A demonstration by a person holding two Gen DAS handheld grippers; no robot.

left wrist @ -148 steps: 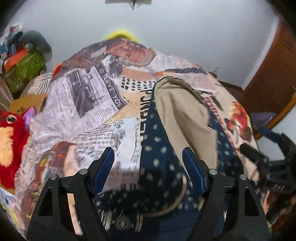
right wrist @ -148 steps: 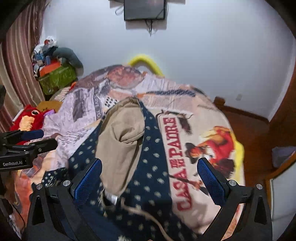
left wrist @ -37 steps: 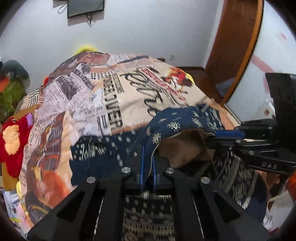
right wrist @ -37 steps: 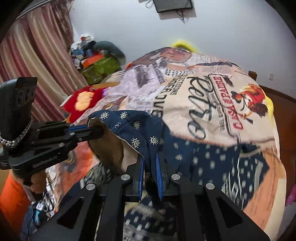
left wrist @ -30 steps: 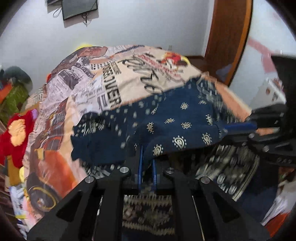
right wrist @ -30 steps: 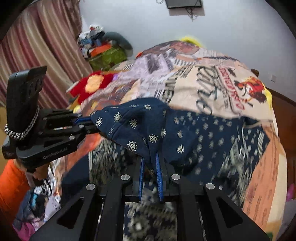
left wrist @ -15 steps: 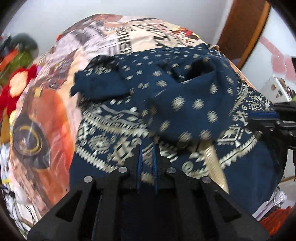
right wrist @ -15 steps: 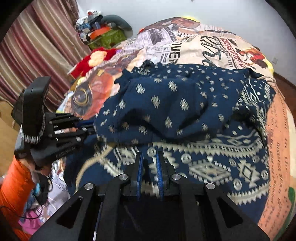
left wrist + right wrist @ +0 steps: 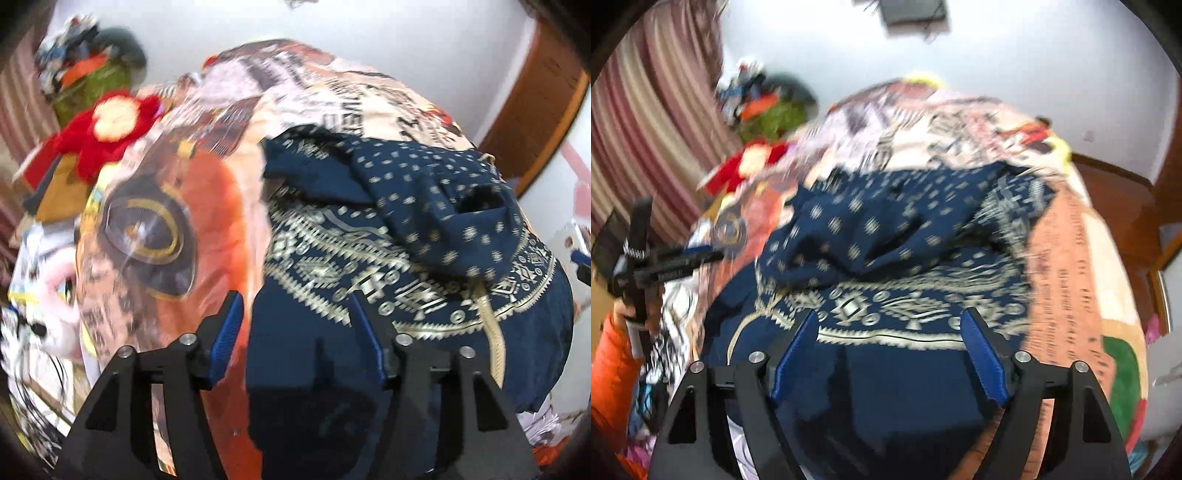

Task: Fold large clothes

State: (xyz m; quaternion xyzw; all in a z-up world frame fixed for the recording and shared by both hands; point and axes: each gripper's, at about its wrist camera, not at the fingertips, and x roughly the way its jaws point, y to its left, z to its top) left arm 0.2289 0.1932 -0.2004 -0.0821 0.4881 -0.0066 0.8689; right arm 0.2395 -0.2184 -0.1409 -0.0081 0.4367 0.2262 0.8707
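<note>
A navy garment with cream patterns (image 9: 399, 236) lies folded over itself on the bed, its dotted upper part lying over the banded lower part; it also shows in the right wrist view (image 9: 886, 258). My left gripper (image 9: 295, 332) is open and empty over the garment's near left edge. My right gripper (image 9: 890, 350) is open and empty over its near edge. The left gripper also shows at the left of the right wrist view (image 9: 676, 264). Both views are blurred.
A printed bedspread (image 9: 155, 229) covers the bed (image 9: 1071, 258). A red plush toy (image 9: 107, 129) and a pile of things (image 9: 88, 74) lie at the far left. Striped curtains (image 9: 646, 129) hang on the left. A wooden door frame (image 9: 535, 110) stands at the right.
Both grippers have opened and let go of the garment, which now lies folded on the bed. Both have pulled back a little.
</note>
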